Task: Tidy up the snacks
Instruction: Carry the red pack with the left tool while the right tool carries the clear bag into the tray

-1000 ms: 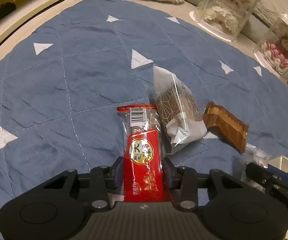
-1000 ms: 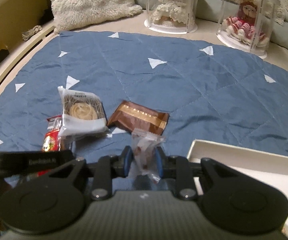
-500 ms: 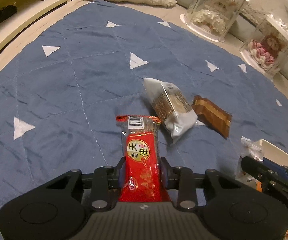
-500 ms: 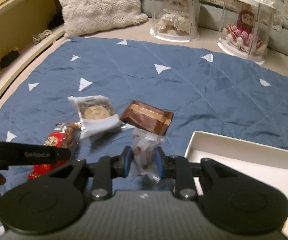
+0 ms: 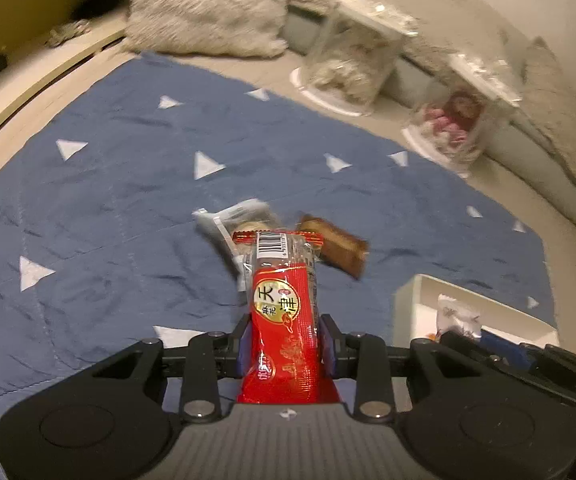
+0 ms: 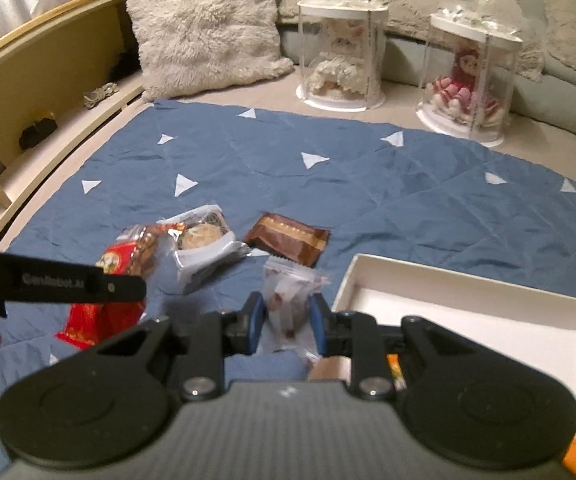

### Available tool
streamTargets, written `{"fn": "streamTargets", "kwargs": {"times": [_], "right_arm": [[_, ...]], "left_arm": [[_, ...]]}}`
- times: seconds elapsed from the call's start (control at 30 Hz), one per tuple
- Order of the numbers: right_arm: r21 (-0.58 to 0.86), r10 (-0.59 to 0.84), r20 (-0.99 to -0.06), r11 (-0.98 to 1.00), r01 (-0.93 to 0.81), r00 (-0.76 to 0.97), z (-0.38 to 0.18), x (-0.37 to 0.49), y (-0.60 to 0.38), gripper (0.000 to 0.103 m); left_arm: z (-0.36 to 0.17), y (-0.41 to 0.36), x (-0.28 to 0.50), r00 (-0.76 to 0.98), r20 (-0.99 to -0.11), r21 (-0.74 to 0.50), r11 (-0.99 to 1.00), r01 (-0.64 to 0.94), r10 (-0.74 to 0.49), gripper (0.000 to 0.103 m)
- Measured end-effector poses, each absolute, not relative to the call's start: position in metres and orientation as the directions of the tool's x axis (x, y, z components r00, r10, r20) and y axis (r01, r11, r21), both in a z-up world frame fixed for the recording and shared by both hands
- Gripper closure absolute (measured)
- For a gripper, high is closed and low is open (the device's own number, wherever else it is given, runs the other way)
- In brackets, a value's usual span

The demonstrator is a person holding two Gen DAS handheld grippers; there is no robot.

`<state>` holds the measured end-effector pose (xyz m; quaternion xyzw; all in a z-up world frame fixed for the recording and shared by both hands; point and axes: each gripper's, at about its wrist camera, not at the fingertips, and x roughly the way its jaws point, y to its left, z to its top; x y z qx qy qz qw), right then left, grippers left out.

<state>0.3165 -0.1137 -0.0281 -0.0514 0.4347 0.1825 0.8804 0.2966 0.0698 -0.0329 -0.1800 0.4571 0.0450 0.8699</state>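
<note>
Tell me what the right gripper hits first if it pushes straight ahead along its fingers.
Probably the brown foil snack packet on the blue quilted blanket; the right gripper points just below it, depth unclear.

Dim, warm indoor light fills both fisheye views, whose corners vignette black and edges bow, with motion blur smearing the fluffy pillow (image 5: pixel 208 4) and doll cases (image 5: pixel 352 64) in the left view.

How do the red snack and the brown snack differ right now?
The red snack is gripped in the left gripper; the brown snack lies on the blue quilt. The red snack is long and narrow with a barcode end; the brown snack is flatter and squarer. Both are sealed packets.
</note>
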Motion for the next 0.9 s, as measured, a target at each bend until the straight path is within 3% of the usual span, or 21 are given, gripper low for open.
{"fn": "streamTargets", "kwargs": {"times": [0.47, 0.9], "right_arm": [[0.057, 0.222, -0.742, 0.961, -0.270, 0.633, 0.005, 0.281, -0.194, 0.073], [0.071, 0.139, -0.745, 0.989, -0.130, 0.653, 0.002, 0.269, -0.270, 0.073]], "left_arm": [[-0.006, 0.011, 0.287, 0.636, -0.745, -0.335, 0.937, -0.099, -0.200, 0.067], [-0.024, -0.054, 0.303, 0.595, -0.750, -0.357, 0.934, 0.002, -0.289, 0.067]]}}
